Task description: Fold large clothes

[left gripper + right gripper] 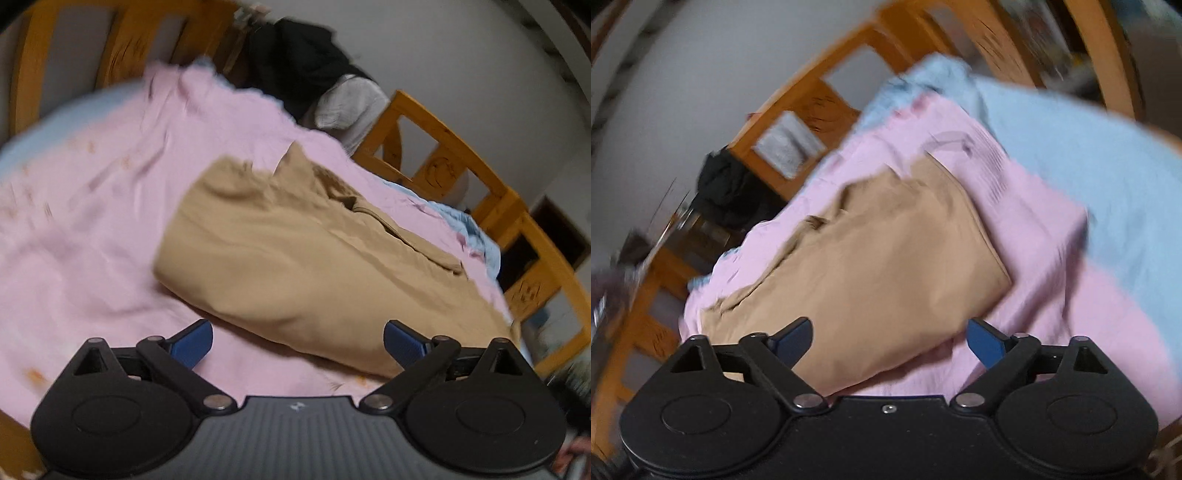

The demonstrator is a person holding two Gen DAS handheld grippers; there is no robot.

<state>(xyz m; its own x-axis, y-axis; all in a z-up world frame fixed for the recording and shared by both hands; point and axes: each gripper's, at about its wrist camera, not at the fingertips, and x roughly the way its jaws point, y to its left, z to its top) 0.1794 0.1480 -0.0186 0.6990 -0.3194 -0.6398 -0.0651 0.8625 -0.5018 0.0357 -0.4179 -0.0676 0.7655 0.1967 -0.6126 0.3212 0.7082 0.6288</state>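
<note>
A folded tan garment [295, 251] lies flat on the pink sheet [92, 221] of a bed with a wooden frame [443, 147], near the sheet's edge that runs along the frame rail. A light blue sheet [1089, 166] shows beyond the pink one. The left gripper [297, 341] has its jaws apart, nothing between them, just above the garment's near edge. The right gripper [888, 341] likewise stands apart and empty above that garment. Dark clothing [295, 62] is heaped at the bed's far corner.
</note>
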